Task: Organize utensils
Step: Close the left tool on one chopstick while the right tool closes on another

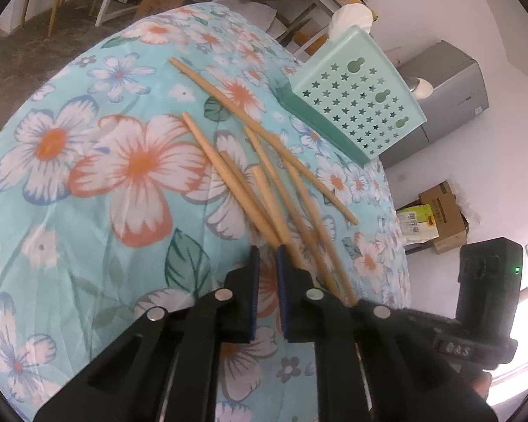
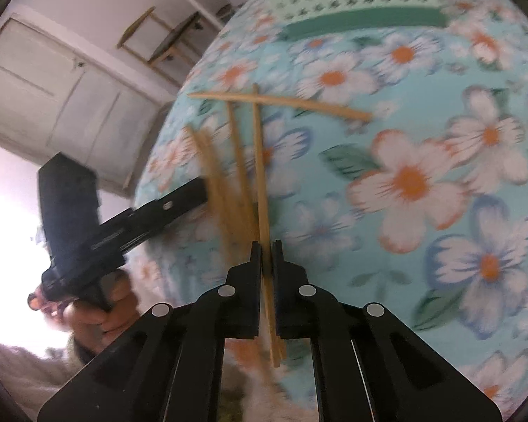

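On the table with the turquoise flowered cloth (image 1: 88, 211) lie several long wooden chopsticks (image 1: 228, 176) in a loose, crossed pile. The pale green plastic utensil holder with star-shaped holes (image 1: 359, 105) stands near the far edge of the table, apart from the pile.

The right hand-held gripper (image 2: 266, 246) is clenched on one wooden chopstick (image 2: 260, 176); the stick passes between the two pads and comes out behind them. The left hand-held gripper (image 1: 268, 249) has a narrow gap between its pads and nothing sits in this gap; the ends of the chopsticks lie just beside its right pad, perhaps touching it.

I judge that the step in hand is the picking of a single stick from the pile, so the task is only at its beginning. The next move calls for lifting this stick free of its neighbours, which cross it, and carrying it to the green holder; its opening is not shown here.

The pile lies close to the near edge of the table, where the two grippers stand close together, so a careless pull could roll sticks off. Towards the holder the cloth is open.
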